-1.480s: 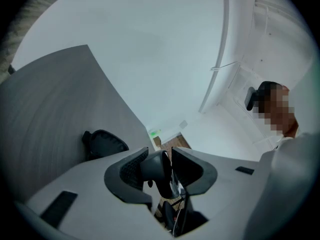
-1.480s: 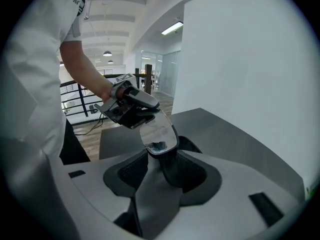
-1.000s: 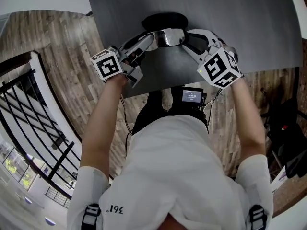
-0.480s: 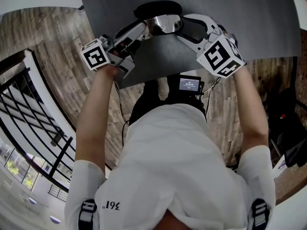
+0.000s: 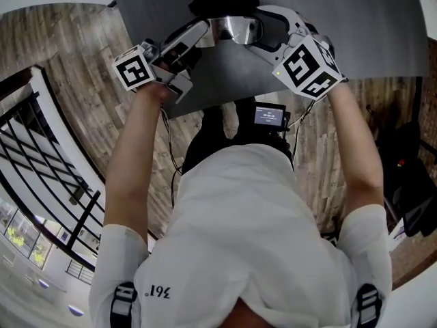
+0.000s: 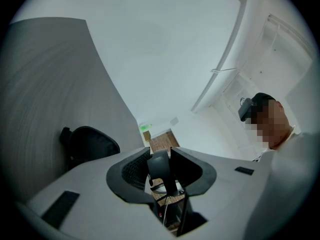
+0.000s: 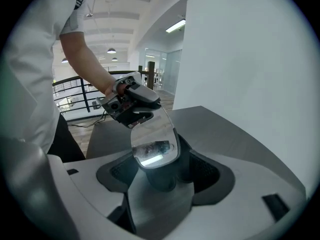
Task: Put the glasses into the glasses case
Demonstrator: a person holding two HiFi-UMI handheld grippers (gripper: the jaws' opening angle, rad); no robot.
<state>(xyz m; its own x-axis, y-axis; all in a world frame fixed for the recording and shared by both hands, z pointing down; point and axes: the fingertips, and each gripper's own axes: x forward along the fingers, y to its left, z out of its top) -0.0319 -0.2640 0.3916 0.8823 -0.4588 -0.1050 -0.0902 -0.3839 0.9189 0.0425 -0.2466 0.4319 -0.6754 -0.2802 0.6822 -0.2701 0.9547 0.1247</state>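
Both grippers and the glasses (image 5: 235, 30) have shifted toward the black case (image 5: 222, 2) since the earlier frame. Right gripper (image 5: 265, 36): its jaws have just been opening and now stand apart on either side of one lens, the pads clear of it. Left gripper (image 5: 203, 29): clamped on the dark arm end of the glasses. The glasses are held over the grey table (image 5: 355, 33), just in front of the case and not in it.
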